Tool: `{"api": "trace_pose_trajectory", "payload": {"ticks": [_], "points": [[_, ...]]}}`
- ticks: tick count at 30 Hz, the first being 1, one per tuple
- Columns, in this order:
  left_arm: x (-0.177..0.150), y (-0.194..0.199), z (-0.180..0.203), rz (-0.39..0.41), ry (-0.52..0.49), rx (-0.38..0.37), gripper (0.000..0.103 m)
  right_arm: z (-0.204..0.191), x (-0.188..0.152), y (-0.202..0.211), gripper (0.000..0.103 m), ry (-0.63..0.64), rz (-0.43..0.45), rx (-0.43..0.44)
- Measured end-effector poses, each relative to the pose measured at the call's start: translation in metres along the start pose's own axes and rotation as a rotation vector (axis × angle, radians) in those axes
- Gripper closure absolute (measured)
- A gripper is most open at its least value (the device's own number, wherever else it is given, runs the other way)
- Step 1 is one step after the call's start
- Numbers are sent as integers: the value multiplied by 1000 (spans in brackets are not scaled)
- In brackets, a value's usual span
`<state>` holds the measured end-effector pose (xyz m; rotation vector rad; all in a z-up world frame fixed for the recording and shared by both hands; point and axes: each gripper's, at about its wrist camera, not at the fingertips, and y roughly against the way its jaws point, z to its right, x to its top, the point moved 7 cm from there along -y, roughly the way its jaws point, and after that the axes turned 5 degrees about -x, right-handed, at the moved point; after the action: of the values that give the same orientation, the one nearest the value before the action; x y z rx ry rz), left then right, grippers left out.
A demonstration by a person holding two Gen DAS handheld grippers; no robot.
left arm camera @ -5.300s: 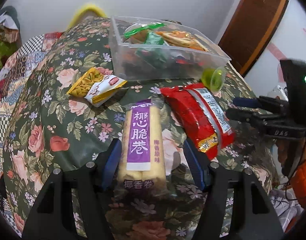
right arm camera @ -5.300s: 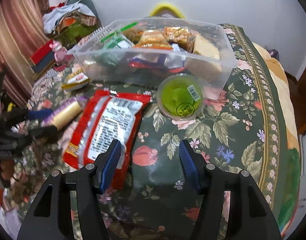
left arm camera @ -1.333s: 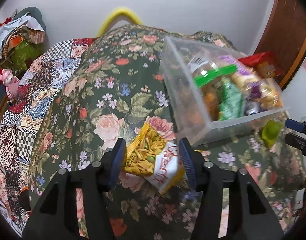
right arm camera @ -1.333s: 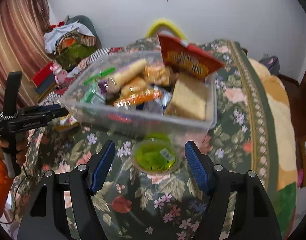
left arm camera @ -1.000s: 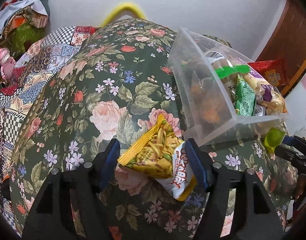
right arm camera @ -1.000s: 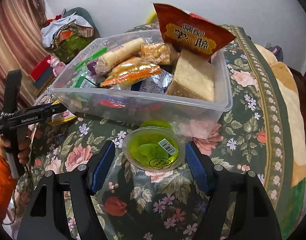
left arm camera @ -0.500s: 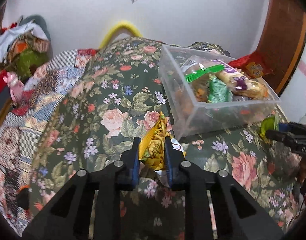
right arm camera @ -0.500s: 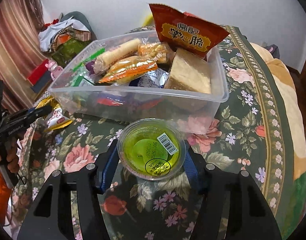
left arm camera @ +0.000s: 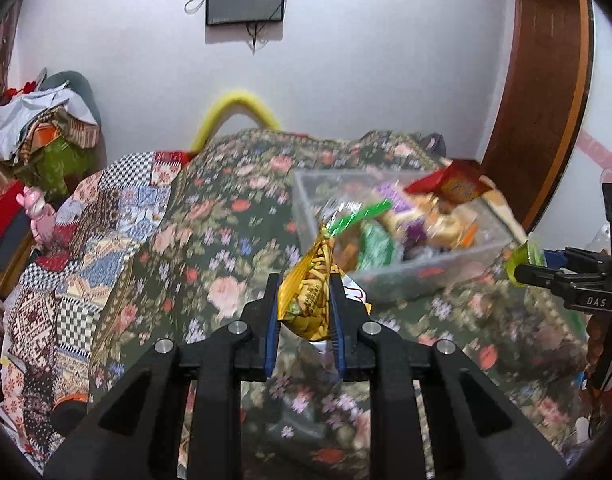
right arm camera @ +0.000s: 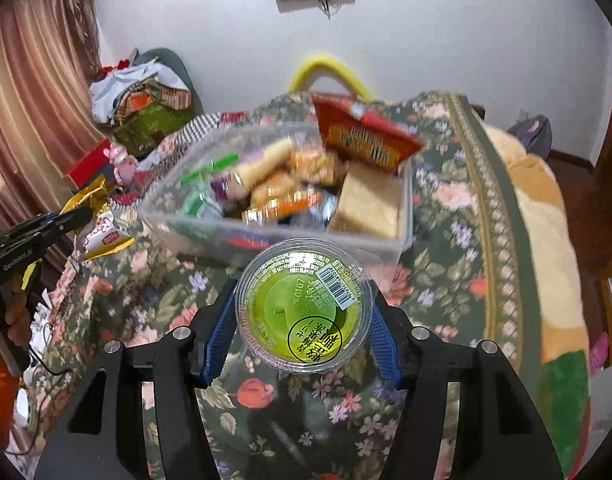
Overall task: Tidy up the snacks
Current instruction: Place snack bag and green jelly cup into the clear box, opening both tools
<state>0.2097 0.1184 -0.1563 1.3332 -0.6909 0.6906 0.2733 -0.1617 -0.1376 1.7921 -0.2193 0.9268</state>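
My left gripper (left arm camera: 303, 298) is shut on a yellow snack bag (left arm camera: 308, 294) and holds it above the floral table, left of the clear plastic bin (left arm camera: 390, 268). The bag also shows in the right wrist view (right arm camera: 90, 196). My right gripper (right arm camera: 303, 308) is shut on a green jelly cup (right arm camera: 306, 312), lifted just in front of the bin (right arm camera: 241, 224). The bin holds several snacks, with a red packet (right arm camera: 366, 136) standing at its far side. The jelly cup shows in the left wrist view (left arm camera: 524, 262), right of the bin.
A floral cloth (left arm camera: 209, 264) covers the table. A white and yellow packet (right arm camera: 103, 236) hangs by the left gripper. A quilt and a pile of clothes (left arm camera: 45, 136) lie to the left. A wooden door frame (left arm camera: 546, 100) stands at the right.
Both grippers have lifted. The left one has raised the yellow bag off the table. The right one has raised the jelly cup closer to the bin's front wall.
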Motion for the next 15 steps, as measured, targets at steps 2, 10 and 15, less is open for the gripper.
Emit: {"api": "trace_pose_trajectory", "payload": {"ticks": [2, 10, 15], "points": [[11, 2, 6, 21, -2, -14, 82, 1, 9, 7, 47, 8, 29, -5], [47, -19, 36, 58, -6, -80, 82, 6, 44, 9, 46, 4, 112, -15], [51, -53, 52, 19, 0, -125, 82, 5, 57, -8, 46, -2, 117, -18]]}}
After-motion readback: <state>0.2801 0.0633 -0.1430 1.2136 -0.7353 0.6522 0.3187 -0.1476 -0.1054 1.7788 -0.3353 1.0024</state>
